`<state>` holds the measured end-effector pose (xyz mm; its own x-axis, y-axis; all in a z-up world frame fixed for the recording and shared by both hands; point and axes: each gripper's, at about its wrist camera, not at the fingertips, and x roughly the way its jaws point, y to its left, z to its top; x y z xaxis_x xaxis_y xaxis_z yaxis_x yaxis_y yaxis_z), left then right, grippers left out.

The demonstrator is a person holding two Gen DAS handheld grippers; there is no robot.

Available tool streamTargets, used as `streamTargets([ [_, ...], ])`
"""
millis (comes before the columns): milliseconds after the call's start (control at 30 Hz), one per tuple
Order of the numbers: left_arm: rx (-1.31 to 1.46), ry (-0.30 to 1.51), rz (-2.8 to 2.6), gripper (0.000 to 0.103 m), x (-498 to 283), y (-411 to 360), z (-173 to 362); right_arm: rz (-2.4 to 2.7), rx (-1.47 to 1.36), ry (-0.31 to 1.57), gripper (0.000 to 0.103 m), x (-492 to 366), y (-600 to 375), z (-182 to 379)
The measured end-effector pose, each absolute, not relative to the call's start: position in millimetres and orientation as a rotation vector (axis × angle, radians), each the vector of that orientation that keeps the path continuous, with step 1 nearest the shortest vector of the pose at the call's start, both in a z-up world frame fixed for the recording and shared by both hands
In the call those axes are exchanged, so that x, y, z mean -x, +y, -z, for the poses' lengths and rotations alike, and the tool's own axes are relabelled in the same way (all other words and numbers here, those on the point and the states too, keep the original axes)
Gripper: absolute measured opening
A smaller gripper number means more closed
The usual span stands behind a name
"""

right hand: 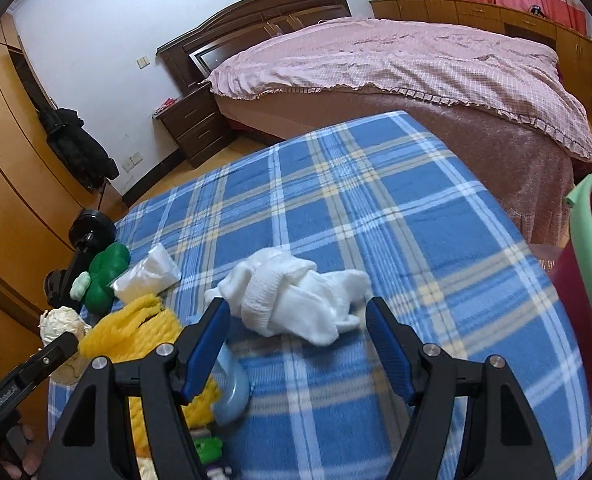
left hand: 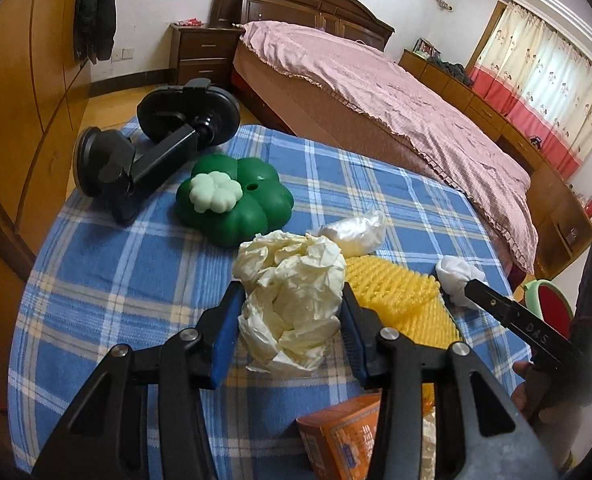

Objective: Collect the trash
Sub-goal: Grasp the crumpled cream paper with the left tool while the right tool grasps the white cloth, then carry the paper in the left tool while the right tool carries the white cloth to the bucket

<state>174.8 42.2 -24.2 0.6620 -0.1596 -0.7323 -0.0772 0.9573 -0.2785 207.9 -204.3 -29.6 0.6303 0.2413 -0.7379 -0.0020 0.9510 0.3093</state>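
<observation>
On blue plaid cloth (left hand: pixel 107 280), left claw (left hand: pixel 289 344) squeezes crumpled paper (left hand: pixel 296 300); right claw (right hand: pixel 298 340) gapes around white cloth wad (right hand: pixel 291 296).

A right hand-held gripper (right hand: pixel 298 344), jaws spread, hovers over a white sock bundle (right hand: pixel 291 300) on a blue plaid desk (right hand: pixel 376 208).

On blue plaid cloth (left hand: pixel 115 300): 1 crumpled paper wad (left hand: pixel 291 300), 1 yellow foam net (left hand: pixel 396 292), 1 white sock bundle (right hand: pixel 296 300), 1 green clover toy (left hand: pixel 235 200).
</observation>
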Motion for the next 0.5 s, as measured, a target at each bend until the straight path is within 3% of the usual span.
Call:
streamTargets([
  [167,0.295,0.853,0.044,0.047,-177,40,28,-0.144,-0.258,0.875,0.069,-216,-198,36],
  [333,0.299,0.857,0.044,0.047,-176,40,30,-0.183,-0.23,0.875,0.038,-214,-190,38],
  [500,0.291,0.841,0.044,0.047,-170,39,27,-0.234,-0.203,0.866,0.022,-208,-183,34],
])
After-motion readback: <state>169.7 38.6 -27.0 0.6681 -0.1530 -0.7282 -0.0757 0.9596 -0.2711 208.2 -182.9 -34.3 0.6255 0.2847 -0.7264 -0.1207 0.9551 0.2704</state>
